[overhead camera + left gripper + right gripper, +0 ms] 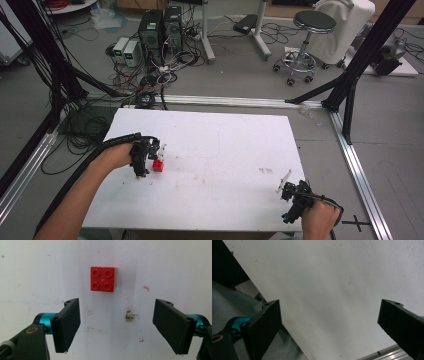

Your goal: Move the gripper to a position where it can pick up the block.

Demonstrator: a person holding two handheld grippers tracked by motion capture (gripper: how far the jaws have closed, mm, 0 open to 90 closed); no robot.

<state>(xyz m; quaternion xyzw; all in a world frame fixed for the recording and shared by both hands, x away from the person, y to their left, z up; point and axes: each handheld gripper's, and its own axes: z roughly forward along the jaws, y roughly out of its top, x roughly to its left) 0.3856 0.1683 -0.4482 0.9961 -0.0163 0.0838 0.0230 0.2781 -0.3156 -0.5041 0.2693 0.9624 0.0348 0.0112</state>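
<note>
One surface: the flat white rectangular table top [215, 150] carries everything I work on.
Left gripper [116, 323]: jaws wide, nothing held, hovering just short of the brick.
Right gripper [329, 325]: jaws wide, empty, at the near right edge.
Small red four-stud plastic brick [103, 279]: on the table's left side; I judge I should advance, centre it, then close squarely on flat sides.

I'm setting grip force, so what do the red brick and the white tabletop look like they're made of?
The red brick looks like moulded plastic: smooth, slightly glossy, with four crisp round studs. The tabletop looks like a matte white painted or laminated board, scuffed and stained; which one can't be told.
</note>
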